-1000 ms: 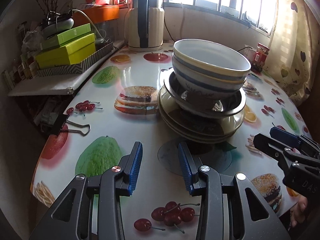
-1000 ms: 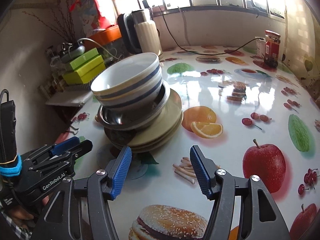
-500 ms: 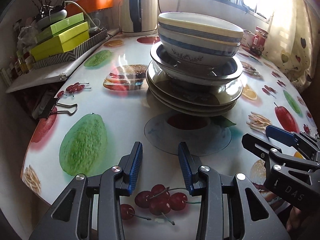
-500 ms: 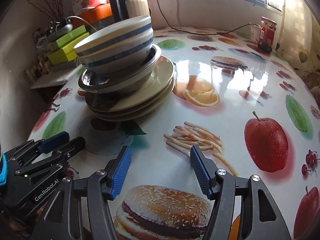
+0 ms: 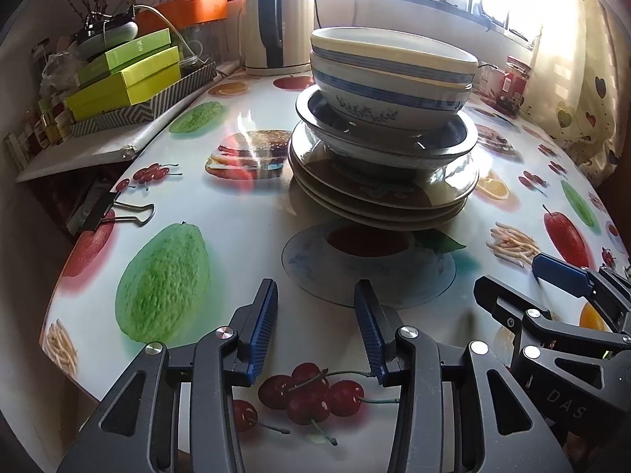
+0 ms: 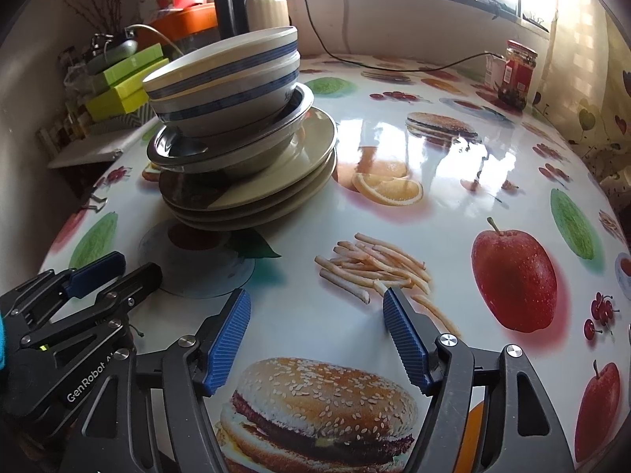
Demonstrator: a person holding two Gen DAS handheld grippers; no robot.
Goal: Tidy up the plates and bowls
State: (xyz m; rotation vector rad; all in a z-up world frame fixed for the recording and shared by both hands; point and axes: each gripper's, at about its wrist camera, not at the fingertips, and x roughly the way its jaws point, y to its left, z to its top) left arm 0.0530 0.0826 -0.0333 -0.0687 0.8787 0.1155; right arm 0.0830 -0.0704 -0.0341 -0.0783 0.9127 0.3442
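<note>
One stack of dishes stands mid-table: two white blue-striped bowls point(image 5: 394, 79) point(image 6: 224, 79) nest in a metal bowl point(image 5: 386, 144) point(image 6: 244, 149), which sits on several cream plates point(image 5: 378, 201) point(image 6: 276, 185). My left gripper point(image 5: 315, 291) point(image 6: 138, 266) hangs low over the tablecloth in front of the stack, apart from it. Its jaws are opening with nothing between them. My right gripper point(image 6: 315, 295) point(image 5: 508, 276) is beside it to the right, over printed fries. Its jaws are also opening and hold nothing.
A kettle point(image 5: 276, 19) stands at the back, with green boxes point(image 5: 126, 75) on a side shelf to the left. A red-lidded jar point(image 6: 516, 75) is at the far right. A binder clip point(image 5: 118, 213) grips the table's left edge. The fruit-print table point(image 6: 453, 165) stretches right of the stack.
Both grippers have sunk toward the table, so the stack now looks taller and closer. The jaws of both stand wider than before, the right ones most.
</note>
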